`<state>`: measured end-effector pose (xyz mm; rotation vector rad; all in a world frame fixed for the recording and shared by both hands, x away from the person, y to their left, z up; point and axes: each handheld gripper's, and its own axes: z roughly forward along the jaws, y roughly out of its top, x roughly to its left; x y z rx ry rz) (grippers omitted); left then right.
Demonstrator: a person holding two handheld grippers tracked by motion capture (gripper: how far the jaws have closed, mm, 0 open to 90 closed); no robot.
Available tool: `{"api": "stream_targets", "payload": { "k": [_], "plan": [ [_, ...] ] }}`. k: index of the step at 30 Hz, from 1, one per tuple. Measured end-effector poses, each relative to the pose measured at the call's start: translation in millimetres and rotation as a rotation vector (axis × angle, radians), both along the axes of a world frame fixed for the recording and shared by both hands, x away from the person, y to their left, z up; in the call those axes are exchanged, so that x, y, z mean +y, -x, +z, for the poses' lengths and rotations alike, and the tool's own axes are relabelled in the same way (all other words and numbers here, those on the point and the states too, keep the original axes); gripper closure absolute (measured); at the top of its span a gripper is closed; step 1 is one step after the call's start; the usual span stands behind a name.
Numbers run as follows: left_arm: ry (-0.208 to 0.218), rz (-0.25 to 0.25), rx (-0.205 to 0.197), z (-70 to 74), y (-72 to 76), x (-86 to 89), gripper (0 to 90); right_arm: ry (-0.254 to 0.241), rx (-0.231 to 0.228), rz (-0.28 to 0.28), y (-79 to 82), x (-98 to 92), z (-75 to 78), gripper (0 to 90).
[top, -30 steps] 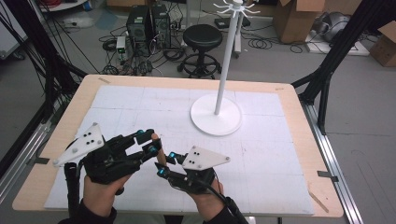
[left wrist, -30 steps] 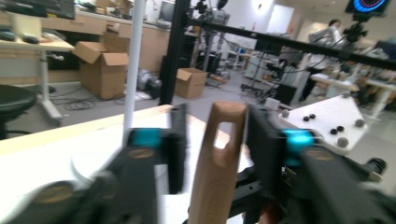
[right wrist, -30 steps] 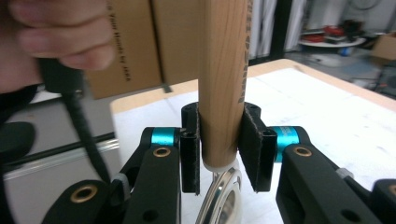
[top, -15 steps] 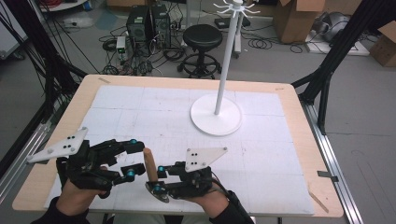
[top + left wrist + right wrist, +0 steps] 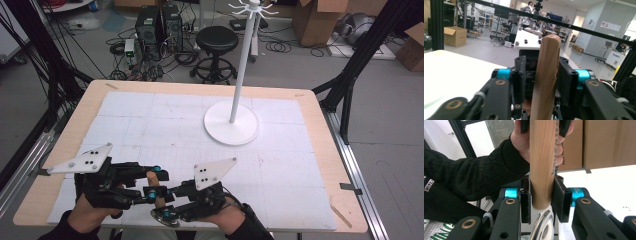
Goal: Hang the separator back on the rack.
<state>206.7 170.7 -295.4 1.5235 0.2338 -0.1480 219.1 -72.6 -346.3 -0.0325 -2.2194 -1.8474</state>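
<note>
A tool with a wooden handle (image 5: 152,179) and a round metal head (image 5: 163,216) is held between both grippers near the table's front edge. In the high view my left gripper (image 5: 155,183) reaches in from the left. Its jaws have just been closing and now clamp the handle's upper part (image 5: 547,62). My right gripper (image 5: 162,202) is shut on the handle's lower end, just above the metal head (image 5: 541,225). In the right gripper view the handle (image 5: 542,157) stands upright between the right gripper (image 5: 542,197) pads, with the left gripper's jaws hugging it higher up.
A white stand (image 5: 231,125), with a round base and a tall pole topped by hooks, sits at the table's middle right. A white mat (image 5: 165,115) covers the wooden table (image 5: 320,145). Beyond the far edge are a stool, computers and boxes.
The left gripper drew back left with its jaws spread, then came in again and closed on the handle. The right gripper sank slightly towards the front edge.
</note>
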Motion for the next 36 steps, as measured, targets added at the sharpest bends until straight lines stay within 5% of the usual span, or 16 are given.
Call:
{"api": "stream_targets", "payload": {
  "k": [2, 9, 13, 19, 21, 24, 36],
  "plan": [
    [0.006, -0.004, -0.011, 0.1, 0.5, -0.4, 72.0, 0.005, 0.015, 0.003, -0.3, -0.3, -0.2, 70.4],
    [-0.002, 0.051, -0.021, 1.2, 2.5, -0.7, 72.8, 0.004, 0.030, -0.001, -1.6, -0.5, -0.7, 70.0],
    [-0.028, 0.137, -0.033, 4.5, 3.8, 0.1, 73.2, 0.002, 0.036, -0.084, -1.8, -0.8, -0.3, 46.3],
    [-0.066, 0.247, -0.054, 8.8, 7.0, -0.4, 73.3, 0.006, -0.001, -0.197, -4.1, -3.8, 0.9, 33.8],
    [-0.076, 0.266, -0.058, 8.8, 7.8, -2.4, 73.3, -0.001, -0.018, -0.262, -4.2, -6.4, 2.6, 34.5],
    [-0.089, 0.281, -0.060, 8.2, 8.1, -6.0, 73.3, -0.008, -0.026, -0.278, -3.6, -6.9, 3.4, 37.0],
    [-0.064, 0.315, -0.048, 8.2, 8.6, -12.9, 73.2, -0.017, -0.022, -0.257, -1.7, -6.4, 3.1, 59.2]
  ]
}}
